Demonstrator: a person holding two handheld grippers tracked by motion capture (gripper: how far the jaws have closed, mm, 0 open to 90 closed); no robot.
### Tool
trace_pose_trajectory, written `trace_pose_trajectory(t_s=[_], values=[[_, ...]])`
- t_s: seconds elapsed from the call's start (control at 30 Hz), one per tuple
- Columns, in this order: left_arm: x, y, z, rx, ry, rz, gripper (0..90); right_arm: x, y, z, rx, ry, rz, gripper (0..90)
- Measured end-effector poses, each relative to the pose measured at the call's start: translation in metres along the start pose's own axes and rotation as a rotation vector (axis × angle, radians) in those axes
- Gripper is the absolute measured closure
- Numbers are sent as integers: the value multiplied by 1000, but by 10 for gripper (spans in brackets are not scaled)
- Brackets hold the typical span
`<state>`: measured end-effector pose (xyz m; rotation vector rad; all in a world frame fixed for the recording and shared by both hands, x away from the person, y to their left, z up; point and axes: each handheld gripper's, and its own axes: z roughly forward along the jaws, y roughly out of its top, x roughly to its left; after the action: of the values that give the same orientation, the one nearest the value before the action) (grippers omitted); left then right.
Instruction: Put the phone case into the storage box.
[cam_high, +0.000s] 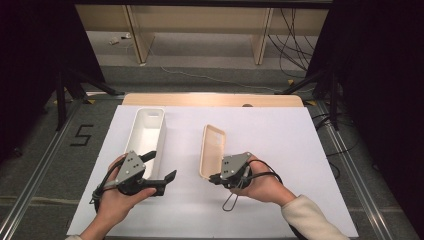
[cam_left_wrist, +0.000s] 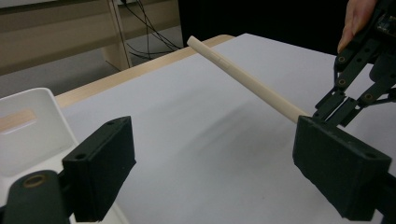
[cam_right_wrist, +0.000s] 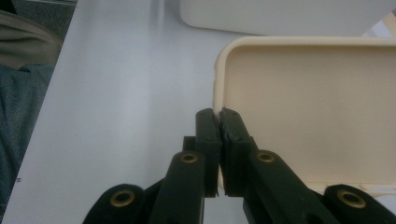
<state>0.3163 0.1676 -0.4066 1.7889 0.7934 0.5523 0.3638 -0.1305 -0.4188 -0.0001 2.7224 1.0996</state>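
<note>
- Cream lid (cam_high: 212, 151) lies on the white sheet (cam_high: 280, 150) that covers the table, hollow side up, long axis running away from the person.
- Right gripper (cam_high: 216, 177) is at the lid's near end; its jaws are pressed together on the lid's rim. In the right gripper view the two black pads pinch the raised edge of the lid (cam_right_wrist: 308, 107) at a rounded corner, one pad inside the rim, one outside.
- Right hand (cam_high: 260, 185) wraps the gripper body; a cream sleeve (cam_high: 312, 217) enters from the lower right of the high view.
- White box (cam_high: 146, 134) stands open-topped on the sheet, left of the lid and apart from it, roughly parallel to it.
- Left gripper (cam_high: 162, 170) sits at the near end of the box, jaws spread wide with nothing between them.
- Left gripper view: the two pads stand far apart over bare sheet; a corner of the box (cam_left_wrist: 28, 126) shows at lower left, and the lid (cam_left_wrist: 243, 79) shows edge-on as a long pale bar, its near end at the right gripper (cam_left_wrist: 338, 107).
- Left hand (cam_high: 117, 195) holds its gripper from below and behind.
- Wooden table edge (cam_high: 210, 99) shows beyond the far side of the sheet.
</note>
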Motion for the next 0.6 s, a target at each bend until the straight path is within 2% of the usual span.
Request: trace_pose_trajectory(t_s=[0.27, 0.53, 0.6], values=[[1, 15, 16, 7, -20, -13, 127, 2, -1, -3, -4, -7, -2, 881], [2, 24, 31, 56, -33, -28, 126, 3, -1, -2, -8, -7, 1, 881], [2, 27, 35, 55, -31, -27, 127, 4, -1, -1, -10, -8, 1, 881]])
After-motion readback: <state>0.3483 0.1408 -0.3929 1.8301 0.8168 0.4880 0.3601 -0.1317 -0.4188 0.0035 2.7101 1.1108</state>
